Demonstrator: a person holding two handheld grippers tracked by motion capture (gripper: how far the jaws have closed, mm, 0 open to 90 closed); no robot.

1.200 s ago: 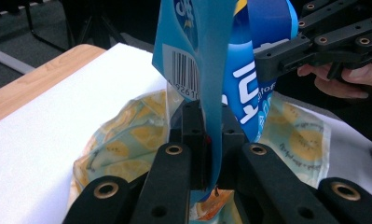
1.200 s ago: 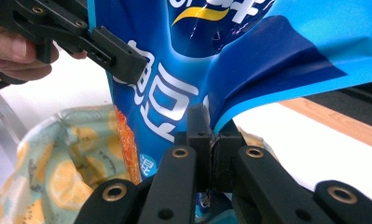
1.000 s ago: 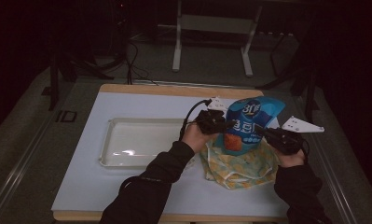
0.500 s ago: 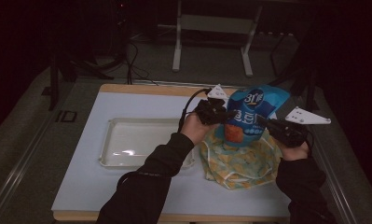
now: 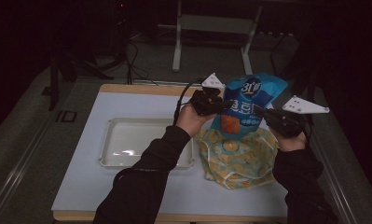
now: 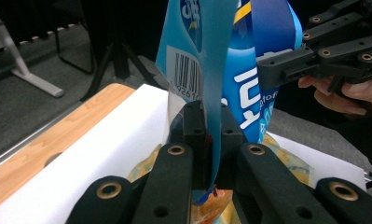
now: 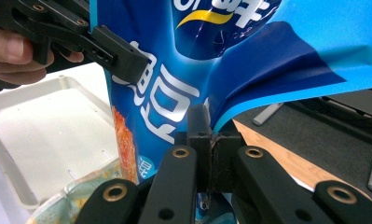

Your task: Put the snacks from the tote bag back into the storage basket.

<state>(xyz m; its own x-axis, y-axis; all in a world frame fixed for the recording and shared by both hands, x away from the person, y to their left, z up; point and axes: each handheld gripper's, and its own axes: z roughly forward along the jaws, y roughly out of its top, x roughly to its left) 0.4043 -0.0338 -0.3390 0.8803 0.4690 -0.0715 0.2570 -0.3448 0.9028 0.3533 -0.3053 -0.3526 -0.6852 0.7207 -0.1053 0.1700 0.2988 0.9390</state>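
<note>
A blue snack bag (image 5: 249,100) hangs upright in the air between my two grippers, above a yellow patterned bag (image 5: 239,161) lying on the white table. My left gripper (image 5: 225,106) is shut on the blue bag's left edge, and my right gripper (image 5: 258,111) is shut on its right edge. In the left gripper view the jaws (image 6: 210,116) pinch the thin film of the blue bag (image 6: 200,51), with the right gripper (image 6: 286,67) farther off. In the right gripper view the jaws (image 7: 212,134) clamp a fold of the blue bag (image 7: 169,107).
A white tray (image 5: 141,121) lies on the table to the left of the bags; its bare floor (image 7: 44,126) shows in the right gripper view. The table's wooden edge (image 5: 141,88) runs along the far side. Dark floor and stand legs lie beyond.
Both hands have risen together, lifting the blue bag higher off the yellow bag. The grips have not changed.
</note>
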